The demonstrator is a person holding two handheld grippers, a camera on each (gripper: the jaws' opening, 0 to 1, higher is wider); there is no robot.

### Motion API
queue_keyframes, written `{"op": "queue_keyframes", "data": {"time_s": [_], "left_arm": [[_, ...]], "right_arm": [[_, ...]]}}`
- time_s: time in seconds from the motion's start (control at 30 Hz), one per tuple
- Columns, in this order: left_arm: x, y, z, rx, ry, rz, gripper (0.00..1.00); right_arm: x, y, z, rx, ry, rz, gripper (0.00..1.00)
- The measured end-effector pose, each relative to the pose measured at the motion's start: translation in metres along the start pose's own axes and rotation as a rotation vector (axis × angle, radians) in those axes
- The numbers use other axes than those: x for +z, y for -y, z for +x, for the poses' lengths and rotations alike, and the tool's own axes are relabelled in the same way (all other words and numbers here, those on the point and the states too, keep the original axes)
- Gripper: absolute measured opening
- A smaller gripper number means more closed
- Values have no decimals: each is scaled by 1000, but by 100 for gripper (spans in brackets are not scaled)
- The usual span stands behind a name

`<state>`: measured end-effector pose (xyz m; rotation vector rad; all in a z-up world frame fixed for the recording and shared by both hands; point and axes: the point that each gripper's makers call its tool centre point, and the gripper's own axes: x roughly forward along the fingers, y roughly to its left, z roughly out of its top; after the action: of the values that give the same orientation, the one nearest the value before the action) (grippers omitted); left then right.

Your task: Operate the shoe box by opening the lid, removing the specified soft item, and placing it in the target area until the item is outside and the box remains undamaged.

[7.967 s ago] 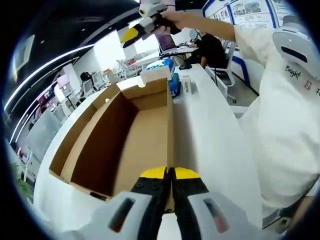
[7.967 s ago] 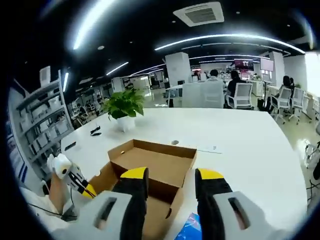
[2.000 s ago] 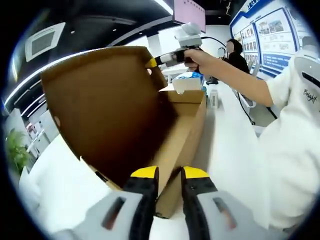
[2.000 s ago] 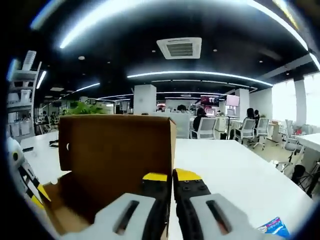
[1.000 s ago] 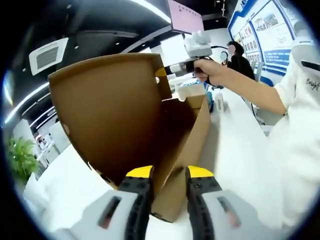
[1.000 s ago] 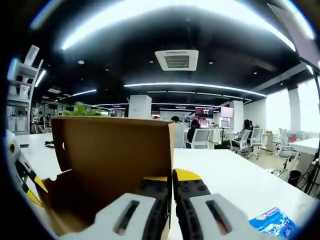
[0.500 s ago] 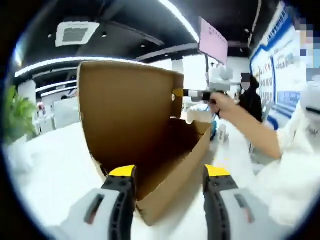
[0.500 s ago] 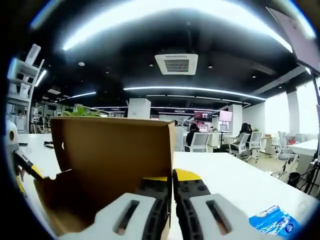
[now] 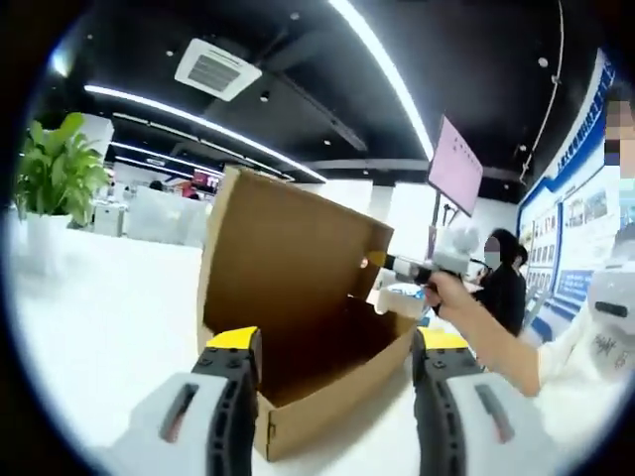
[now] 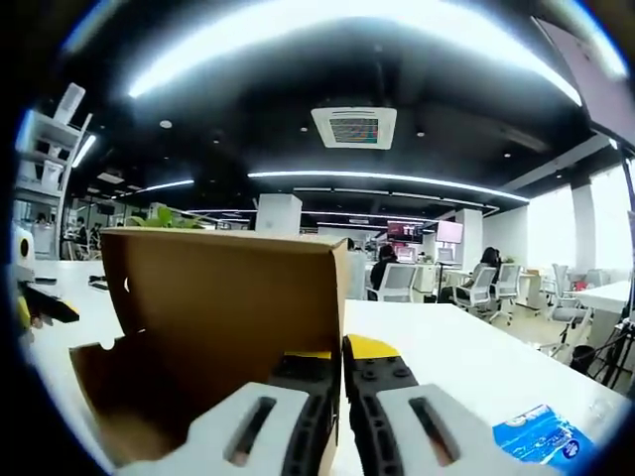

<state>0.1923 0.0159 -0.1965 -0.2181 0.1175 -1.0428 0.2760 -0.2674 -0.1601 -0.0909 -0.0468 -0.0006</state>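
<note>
The brown cardboard shoe box (image 9: 327,372) stands on the white table with its lid (image 9: 288,263) raised nearly upright. My right gripper (image 10: 342,352) is shut on the lid's (image 10: 223,317) side edge. In the left gripper view the right gripper (image 9: 372,263) pinches that edge, with the person's hand (image 9: 446,288) behind it. My left gripper (image 9: 337,347) is open, a little back from the box's near corner, with nothing between its fingers. The left gripper (image 10: 40,305) also appears beyond the lid at the far left of the right gripper view. The box's inside is partly hidden.
A blue packet (image 10: 541,431) lies on the white table (image 10: 446,357) to the right of the box. A potted plant (image 9: 55,169) stands at the table's far left. The person's sleeve (image 9: 585,347) is close on the right. Office chairs and desks fill the background.
My left gripper has opened wider and drawn back from the box, tilting its view upward. The right gripper stays shut on the lid, which remains raised.
</note>
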Motion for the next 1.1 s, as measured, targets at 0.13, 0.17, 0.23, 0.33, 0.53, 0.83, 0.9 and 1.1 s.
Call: {"op": "queue_keyframes", "data": {"time_s": [0.13, 0.17, 0.23, 0.33, 0.53, 0.83, 0.9, 1.1], "left_arm": [[10, -9, -12, 57, 49, -9, 69], [12, -9, -14, 60, 59, -25, 71], [12, -11, -18, 80, 60, -22, 76], [16, -12, -21, 69, 59, -58, 73], [16, -17, -21, 99, 48, -67, 66], [22, -9, -7, 105, 49, -88, 72], [25, -14, -6, 125, 52, -95, 69], [33, -25, -8, 155, 57, -118, 68]], "right_arm": [[-1, -1, -1, -3, 1, -3, 0], [-2, -1, -1, -5, 3, -4, 0], [-2, -1, -3, -6, 4, -8, 0], [-4, -1, -5, -2, -3, -10, 0], [-7, -2, -7, 0, -7, -11, 0], [-10, -3, -14, -3, -7, -23, 0], [-10, -4, -15, -1, -8, -21, 0], [-12, -4, -17, 2, -9, -23, 0]]}}
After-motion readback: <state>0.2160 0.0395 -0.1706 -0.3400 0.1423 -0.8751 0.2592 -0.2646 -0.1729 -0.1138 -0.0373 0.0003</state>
